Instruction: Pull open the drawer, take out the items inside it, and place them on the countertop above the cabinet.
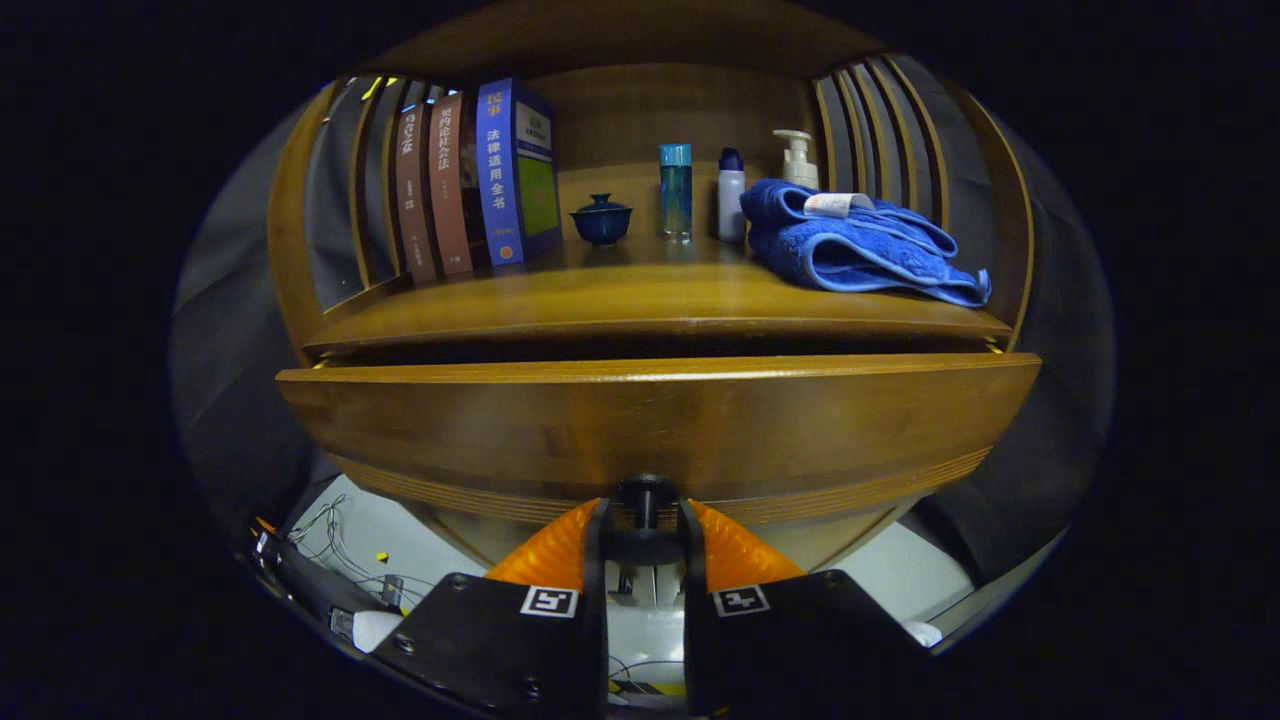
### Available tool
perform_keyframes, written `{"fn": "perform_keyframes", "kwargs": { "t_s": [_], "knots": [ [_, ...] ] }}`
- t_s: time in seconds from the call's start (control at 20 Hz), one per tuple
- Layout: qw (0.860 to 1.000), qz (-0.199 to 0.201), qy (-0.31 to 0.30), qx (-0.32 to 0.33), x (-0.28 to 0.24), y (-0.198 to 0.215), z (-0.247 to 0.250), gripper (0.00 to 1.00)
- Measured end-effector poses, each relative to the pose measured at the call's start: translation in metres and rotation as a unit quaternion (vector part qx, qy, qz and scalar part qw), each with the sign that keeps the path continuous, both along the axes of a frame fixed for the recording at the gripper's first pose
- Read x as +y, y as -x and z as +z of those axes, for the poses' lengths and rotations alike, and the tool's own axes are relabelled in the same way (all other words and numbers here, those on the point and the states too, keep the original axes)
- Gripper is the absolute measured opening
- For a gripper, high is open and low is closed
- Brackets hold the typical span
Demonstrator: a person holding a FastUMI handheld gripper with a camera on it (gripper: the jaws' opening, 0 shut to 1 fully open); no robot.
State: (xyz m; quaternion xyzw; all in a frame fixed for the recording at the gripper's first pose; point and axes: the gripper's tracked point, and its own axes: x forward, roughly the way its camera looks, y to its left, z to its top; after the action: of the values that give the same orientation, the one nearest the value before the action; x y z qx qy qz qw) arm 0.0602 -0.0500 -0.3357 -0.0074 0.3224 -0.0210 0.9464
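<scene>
Two fingers of my gripper (646,520) sit close together around the dark knob (646,492) of the drawer (650,425), one on either side of it, and both seem to press on its stem, though the contact itself is partly hidden from me. Just ahead of the fingers the wooden drawer front spans wide, and a dark gap runs between its top edge and the countertop (640,295) above, so the drawer stands slightly pulled out; I cannot see what lies inside it. Beyond and above the fingers, on the countertop, a row of upright books (470,175) leans at the far left, the blue one nearest the middle. Next to the books sits a small dark blue lidded cup (601,219), then a clear blue bottle (675,190), then a white bottle with a dark cap (731,195), and behind the towel a white pump dispenser (797,160). A folded blue towel (850,245) lies at the far right of the countertop, its white tag on top, one corner hanging near the edge. Below the drawer, on both sides of my fingers, I see a pale floor (400,545) with thin cables (335,540) on the left.
</scene>
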Motion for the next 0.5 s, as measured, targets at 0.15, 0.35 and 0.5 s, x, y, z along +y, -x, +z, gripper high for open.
{"fn": "perform_keyframes", "kwargs": {
  "t_s": [0.15, 0.35, 0.5],
  "knots": [
    [1.000, 0.004, -0.002, 0.016, 0.003, 0.036, 0.003, 0.34],
    [0.999, 0.005, -0.013, 0.036, 0.004, 0.084, 0.011, 0.34],
    [0.999, 0.002, -0.015, 0.044, 0.003, 0.113, 0.015, 0.34]
  ]
}}
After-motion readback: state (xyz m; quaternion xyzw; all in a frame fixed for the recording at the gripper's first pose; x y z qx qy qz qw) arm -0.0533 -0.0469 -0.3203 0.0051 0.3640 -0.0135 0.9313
